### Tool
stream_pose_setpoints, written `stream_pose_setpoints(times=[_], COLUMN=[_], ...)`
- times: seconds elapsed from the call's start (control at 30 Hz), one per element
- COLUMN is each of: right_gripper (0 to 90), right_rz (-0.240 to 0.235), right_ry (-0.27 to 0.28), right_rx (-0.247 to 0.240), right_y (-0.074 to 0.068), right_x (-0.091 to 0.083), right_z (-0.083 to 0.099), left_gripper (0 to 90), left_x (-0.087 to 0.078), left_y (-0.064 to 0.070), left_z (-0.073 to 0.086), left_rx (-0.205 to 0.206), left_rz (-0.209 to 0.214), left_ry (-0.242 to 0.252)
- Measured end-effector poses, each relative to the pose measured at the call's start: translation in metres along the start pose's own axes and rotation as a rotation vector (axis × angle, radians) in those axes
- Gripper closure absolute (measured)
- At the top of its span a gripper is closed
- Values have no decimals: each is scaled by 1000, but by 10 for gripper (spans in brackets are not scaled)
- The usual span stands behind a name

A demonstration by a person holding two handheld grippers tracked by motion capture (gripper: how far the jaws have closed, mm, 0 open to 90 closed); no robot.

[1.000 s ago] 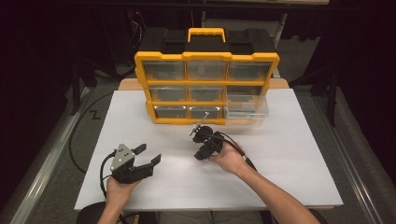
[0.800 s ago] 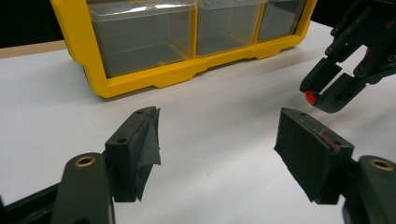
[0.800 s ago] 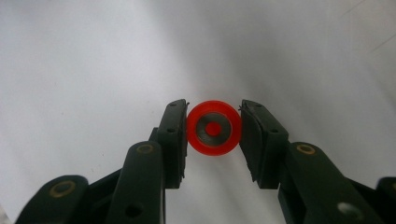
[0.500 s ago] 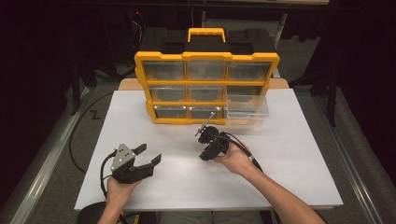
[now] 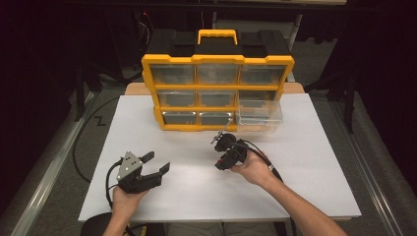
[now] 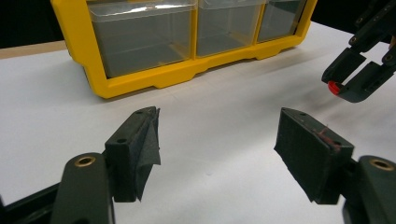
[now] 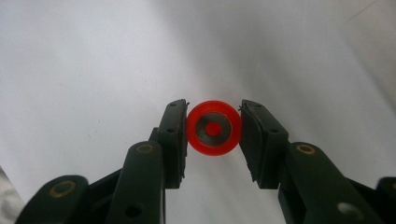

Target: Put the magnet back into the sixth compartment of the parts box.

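Note:
A small red ring with a grey metal core and a red centre (image 7: 214, 128) is pinched between the jaws of my right gripper (image 7: 214, 129). That gripper (image 5: 221, 164) hovers just above the white table (image 5: 305, 162), in front of the yellow organizer (image 5: 216, 59). The left gripper view shows the right gripper (image 6: 338, 88) at its upper right, with the red ring (image 6: 332, 87) at its tip. My left gripper (image 5: 156, 162) rests low at the table's left front. It is open, and nothing sits between its jaws (image 6: 224, 140).
The yellow organizer (image 6: 154, 79) has rows of clear drawers and a handle on top. Its bottom-right drawer (image 5: 260, 115) is pulled out toward me. Cables trail from both grippers. The white tabletop stretches to the right of my right hand.
My right hand has drifted a little to the right with the red ring still in its jaws. The left gripper has stayed put.

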State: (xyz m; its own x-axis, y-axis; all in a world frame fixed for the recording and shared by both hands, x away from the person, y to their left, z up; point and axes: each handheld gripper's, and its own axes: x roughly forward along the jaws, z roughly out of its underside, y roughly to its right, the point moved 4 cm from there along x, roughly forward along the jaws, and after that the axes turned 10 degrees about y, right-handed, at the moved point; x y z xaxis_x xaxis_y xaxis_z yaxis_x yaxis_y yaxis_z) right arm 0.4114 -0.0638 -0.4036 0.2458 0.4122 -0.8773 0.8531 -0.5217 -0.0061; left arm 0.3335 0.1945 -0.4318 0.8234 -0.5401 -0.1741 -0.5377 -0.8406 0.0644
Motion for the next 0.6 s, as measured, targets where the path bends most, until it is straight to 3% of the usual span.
stream_pose_setpoints(times=[0.6], right_gripper=[651], right_rz=[8], right_ry=[2], right_rx=[12], right_y=[7], right_x=[-12], right_z=[11], left_gripper=[303], left_x=[0], left_y=[-1], left_z=[0], left_rx=[1], left_rz=[2], left_ry=[-4])
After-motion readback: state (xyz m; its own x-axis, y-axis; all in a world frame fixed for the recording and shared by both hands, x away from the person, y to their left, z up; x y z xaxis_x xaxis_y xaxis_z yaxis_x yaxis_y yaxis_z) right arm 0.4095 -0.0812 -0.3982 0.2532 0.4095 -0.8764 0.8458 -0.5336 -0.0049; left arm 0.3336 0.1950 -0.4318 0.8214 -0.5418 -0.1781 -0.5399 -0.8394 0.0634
